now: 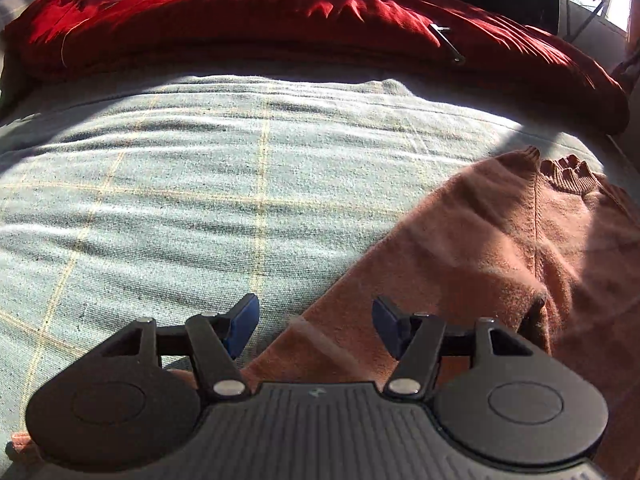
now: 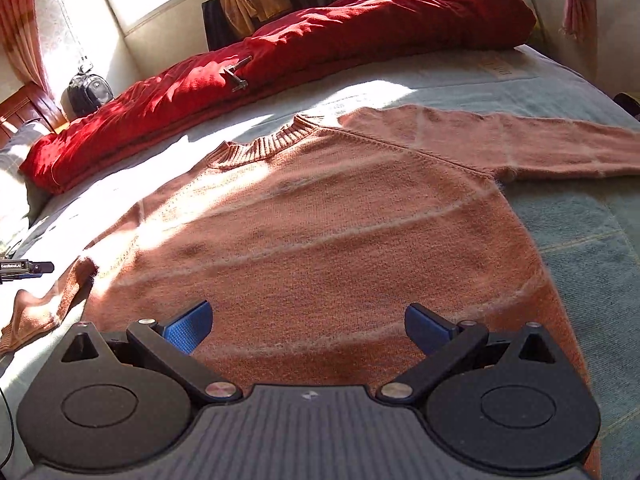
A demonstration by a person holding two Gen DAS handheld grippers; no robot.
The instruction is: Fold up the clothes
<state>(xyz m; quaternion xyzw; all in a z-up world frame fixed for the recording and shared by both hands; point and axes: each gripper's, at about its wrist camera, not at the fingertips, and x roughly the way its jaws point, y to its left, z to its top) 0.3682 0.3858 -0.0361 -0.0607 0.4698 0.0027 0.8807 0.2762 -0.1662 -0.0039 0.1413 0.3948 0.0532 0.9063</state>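
Item: 1 rust-brown sweater [image 2: 320,216], spread flat, front up, on the pale green blanket [image 1: 160,184] of a bed. Left gripper [image 1: 314,322]: jaws apart, empty, over the sweater's left sleeve [image 1: 400,264]. Right gripper [image 2: 308,326]: jaws wide, empty, above the hem. Right sleeve [image 2: 520,140] stretched outward. Beyond: 1 red quilt [image 2: 320,48]. Step, by judgement: first sleeve fold; next, pinch the sleeve and carry it inward.

Soft cloth on the bed, hard plastic on the tools

The sweater [image 2: 320,232] is fuzzy brown knit with a ribbed collar. The blanket [image 1: 200,168] is coarse, matt woven wool. The red quilt [image 2: 320,40] has a slight sheen. Each gripper, left [image 1: 314,322] and right [image 2: 308,326], is matt black plastic with textured blue pads [image 2: 188,328] and shiny metal rivets.
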